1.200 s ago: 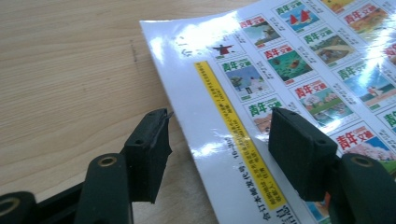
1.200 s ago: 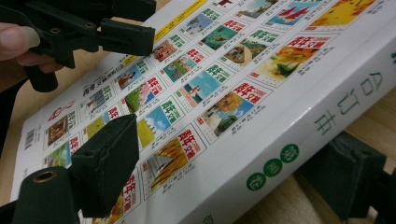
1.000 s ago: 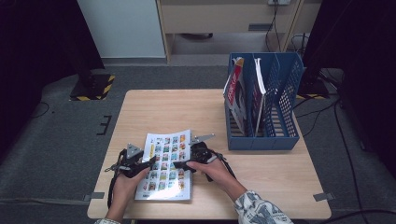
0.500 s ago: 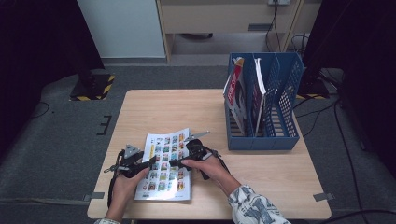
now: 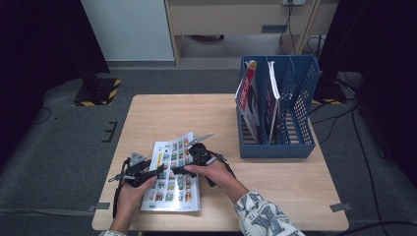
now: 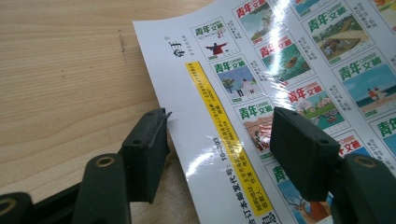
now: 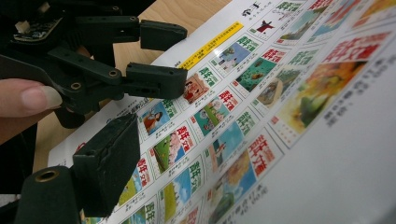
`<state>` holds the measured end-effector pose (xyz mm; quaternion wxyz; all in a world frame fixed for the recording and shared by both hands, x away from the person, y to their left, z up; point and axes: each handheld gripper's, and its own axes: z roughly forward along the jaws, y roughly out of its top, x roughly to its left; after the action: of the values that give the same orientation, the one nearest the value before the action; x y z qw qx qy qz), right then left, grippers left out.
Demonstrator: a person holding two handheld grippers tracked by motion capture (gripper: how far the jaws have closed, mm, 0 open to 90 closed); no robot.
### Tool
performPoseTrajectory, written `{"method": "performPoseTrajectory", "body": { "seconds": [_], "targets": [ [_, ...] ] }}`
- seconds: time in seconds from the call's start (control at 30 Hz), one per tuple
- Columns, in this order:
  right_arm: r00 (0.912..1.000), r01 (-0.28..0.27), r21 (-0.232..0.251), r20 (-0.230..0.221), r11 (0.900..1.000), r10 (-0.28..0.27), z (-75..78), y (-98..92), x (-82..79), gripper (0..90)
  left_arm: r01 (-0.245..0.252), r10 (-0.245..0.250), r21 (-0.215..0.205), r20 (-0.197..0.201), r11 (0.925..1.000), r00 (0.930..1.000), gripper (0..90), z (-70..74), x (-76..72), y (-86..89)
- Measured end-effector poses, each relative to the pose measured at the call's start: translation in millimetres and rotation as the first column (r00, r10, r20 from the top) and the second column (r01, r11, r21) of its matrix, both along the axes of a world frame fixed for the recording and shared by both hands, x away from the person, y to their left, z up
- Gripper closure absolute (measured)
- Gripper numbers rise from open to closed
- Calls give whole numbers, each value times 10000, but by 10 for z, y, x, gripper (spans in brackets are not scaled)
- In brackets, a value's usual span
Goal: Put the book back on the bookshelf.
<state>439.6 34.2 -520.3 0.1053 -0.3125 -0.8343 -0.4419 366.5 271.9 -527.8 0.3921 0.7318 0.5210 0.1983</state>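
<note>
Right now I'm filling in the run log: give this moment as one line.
magazine flat on table | left gripper jaws open astride its edge | right gripper jaws just opened further, over cover | file rack behind

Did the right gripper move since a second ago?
Yes. In the high view the right gripper has slid left, away from the blue plastic file rack, over the glossy picture-covered magazine, toward the left gripper.

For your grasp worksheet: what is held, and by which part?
Left gripper: nothing; open jaws straddle the magazine's edge. Right gripper, just opening over it: cannot tell.
</note>
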Motion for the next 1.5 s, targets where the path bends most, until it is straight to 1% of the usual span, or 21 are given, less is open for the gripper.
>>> {"method": "performPoseTrajectory", "body": {
  "seconds": [0.1,0.13,0.23,0.33,0.43,0.53,0.57,0.67,0.77,0.83,0.9,1.0,1.07,1.13,1.17,1.2,1.23,1.33,1.37,1.43,1.5],
  "targets": [
    [9999,16,-166,136,9999,-13,16,4,-15,221,-44,44,-60,-96,10000,9999,367,2,-1,8],
    [9999,116,-188,54,9998,-115,28,2,-21,246,-40,40,-46,-98,10000,9999,367,3,-1,9],
    [9995,318,-195,69,9993,-316,43,-31,-21,349,-146,146,-51,-140,9999,9998,365,11,-6,5],
    [9982,587,-84,86,9982,-586,57,-86,-8,441,-145,144,-20,-214,9999,9997,361,20,-8,11],
    [9965,804,88,223,9967,-806,65,-135,0,504,-117,117,9,-257,9999,9996,357,27,-9,13],
    [9942,1032,299,267,9942,-1040,78,-173,-4,553,-67,67,-18,-198,10000,9998,347,30,-6,4],
    [9932,1109,376,321,9931,-1121,84,-186,-10,572,-77,75,-113,-144,9999,9999,335,30,-3,-8],
    [9883,1357,534,627,9893,-1389,124,-231,-27,617,21,-21,-67,-20,10000,10000,296,46,-1,-43],
    [9851,1385,746,925,9875,-1452,168,-286,-49,646,66,-63,-190,149,9998,9999,251,56,3,-80],
    [9819,1437,921,1106,9853,-1536,194,-332,-72,657,23,-21,-247,105,9997,9999,198,61,0,-82],
    [9785,1504,1056,1259,9830,-1632,212,-370,-89,665,82,-77,-304,160,9995,9998,196,75,-16,-70],
    [9760,1592,1264,1291,9791,-1754,216,-428,-98,671,192,-190,-585,37,9981,9998,190,75,-36,-44],
    [9744,1578,1293,1405,9790,-1756,223,-457,-95,672,330,-336,-605,-83,9976,9994,175,68,-52,-42],
    [9702,1600,1411,1598,9770,-1820,245,-497,-100,678,471,-483,-614,-183,9970,9987,163,59,-81,-46],
    [9673,1605,1463,1736,9761,-1851,259,-519,-103,682,558,-579,-713,-287,9959,9979,151,50,-99,-54],
    [9636,1647,1536,1859,9743,-1922,274,-539,-105,685,797,-836,-852,-438,9932,9955,135,38,-124,-68],
    [9569,1695,1652,2085,9716,-2024,294,-567,-110,688,978,-1023,-859,-500,9915,9935,129,36,-132,-73],
    [9456,1845,1830,2350,9656,-2252,319,-598,-118,698,1399,-1452,-883,-577,9862,9877,128,36,-129,-126],
    [9418,1883,1850,2445,9645,-2308,325,-607,-121,700,1378,-1431,-927,-535,9861,9883,129,32,-118,-145],
    [9381,1983,1943,2463,9607,-2434,324,-615,-130,703,1499,-1569,-993,-666,9837,9854,132,23,-87,-175],
    [9370,1978,2053,2475,9585,-2464,314,-620,-138,705,1658,-1755,-1138,-809,9796,9812,133,8,-72,-194]
  ]
}}
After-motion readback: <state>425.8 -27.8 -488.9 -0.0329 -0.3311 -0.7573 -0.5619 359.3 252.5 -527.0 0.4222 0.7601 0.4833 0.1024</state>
